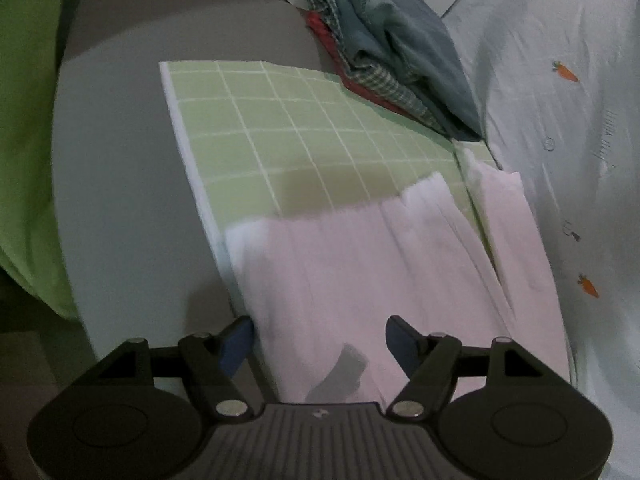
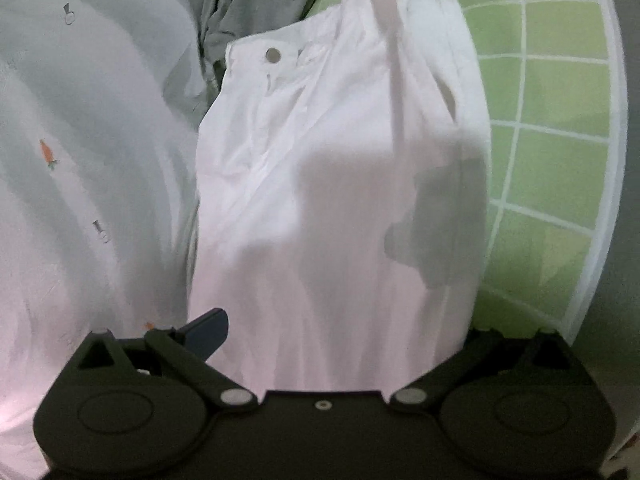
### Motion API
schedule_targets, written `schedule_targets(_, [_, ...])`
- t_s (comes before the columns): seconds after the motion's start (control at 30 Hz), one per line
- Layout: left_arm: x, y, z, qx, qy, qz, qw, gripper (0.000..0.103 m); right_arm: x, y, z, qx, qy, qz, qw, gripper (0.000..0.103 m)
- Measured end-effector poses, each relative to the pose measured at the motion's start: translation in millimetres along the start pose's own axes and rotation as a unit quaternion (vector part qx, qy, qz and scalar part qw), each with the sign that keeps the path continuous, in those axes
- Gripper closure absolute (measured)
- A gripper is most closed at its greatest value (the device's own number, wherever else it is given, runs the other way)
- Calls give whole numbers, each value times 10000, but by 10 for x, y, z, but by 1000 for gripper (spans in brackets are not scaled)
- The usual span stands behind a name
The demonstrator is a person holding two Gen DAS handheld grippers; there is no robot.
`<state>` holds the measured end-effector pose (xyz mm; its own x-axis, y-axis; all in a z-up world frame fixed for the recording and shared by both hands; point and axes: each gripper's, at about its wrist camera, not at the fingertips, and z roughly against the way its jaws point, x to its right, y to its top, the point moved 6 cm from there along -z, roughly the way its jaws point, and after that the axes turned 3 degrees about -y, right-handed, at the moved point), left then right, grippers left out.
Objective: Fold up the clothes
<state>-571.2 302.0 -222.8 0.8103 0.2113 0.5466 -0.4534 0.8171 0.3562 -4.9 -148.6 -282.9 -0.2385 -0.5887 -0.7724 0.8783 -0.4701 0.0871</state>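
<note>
White trousers (image 1: 360, 272) lie lengthwise on a green checked mat (image 1: 280, 128), leg ends on the mat in the left wrist view, waistband with a metal button (image 2: 273, 55) at the far end in the right wrist view. The two leg hems sit side by side with a narrow slit between them; the fabric is wrinkled and blurred near the camera.

Left gripper (image 1: 320, 344): jaws spread, blue pads (image 1: 236, 344) on either side of the trouser fabric, nothing pinched. One pad is at the fabric's left edge, the other over the cloth; can't tell whether either touches.

Right gripper (image 2: 328, 332): one blue pad (image 2: 208, 330) shows just left of the trouser edge; the other finger is hidden behind the white cloth. Jaws look wide apart with cloth in between, but grip can't be told.

Edges: the mat's white border runs along its left side, with bare grey surface (image 1: 120, 200) beyond it, open up to a bright green cloth (image 1: 28, 160) at the far left. On the other side the trousers lie just beside a pale sheet with small carrot prints (image 1: 568, 160), so there's little room there. A stack of folded clothes (image 1: 384, 52), blue, checked and red, sits on the mat's far corner, well apart from the hems. The green area between the hems and the stack is open.
</note>
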Motion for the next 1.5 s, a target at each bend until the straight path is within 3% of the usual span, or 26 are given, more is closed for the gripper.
schedule_targets(0.17, [20,53,-22,-191,171,-339,9991,29,-42,58,40,528,-446,151,9975,0])
schedule_targets(0.33, [30,51,-59,-251,265,-560,9978,31,-31,77,61,696,-572,151,9958,1])
schedule_targets(0.4, [83,58,-68,-154,332,-650,9972,46,-57,87,54,716,-732,336,9942,5])
schedule_targets(0.47, [138,66,-111,-99,399,-737,9964,88,-95,138,65,869,-1084,677,9880,12])
schedule_targets(0.57, [187,88,-150,-26,407,-534,9977,98,-117,265,50,1039,-1486,1076,9775,32])
schedule_targets(0.6, [208,105,-146,25,406,-467,9981,99,-108,310,32,1035,-1565,1123,9758,49])
schedule_targets(0.63, [233,126,-126,104,410,-376,9984,99,-100,346,36,1038,-1628,1153,9744,75])
schedule_targets(0.67, [259,142,-95,181,410,-290,9986,99,-92,381,44,1043,-1688,1180,9730,90])
schedule_targets(0.7, [299,167,-36,252,407,-245,9986,99,-91,397,72,1060,-1732,1227,9715,97])
schedule_targets(0.87, [554,287,478,548,458,-250,9971,99,-193,485,570,1240,-1289,1059,9782,99])
schedule_targets(1.0, [689,370,1332,1039,747,-281,9914,99,-362,463,1286,1270,-854,546,9867,99])
schedule_targets(1.07, [720,426,1665,1360,801,-128,9874,99,-508,392,1501,1397,-913,784,9829,99])
schedule_targets(1.13, [703,458,1604,1559,803,-21,9845,99,-586,339,1413,1443,-1103,1448,9727,99])
schedule_targets(1.2, [686,421,1297,1459,1238,-11,9815,100,-536,338,1057,1210,-1370,1664,9690,99])
schedule_targets(1.3, [842,369,1236,1570,953,111,9829,100,-616,421,931,1124,-940,1072,9834,99])
schedule_targets(1.43, [1045,424,1144,1765,1325,-487,9741,100,-1037,510,1060,1545,-786,2084,9626,99])
schedule_targets(1.5, [1036,463,985,1628,1325,-305,9772,100,-995,558,924,1458,-758,2022,9655,99])
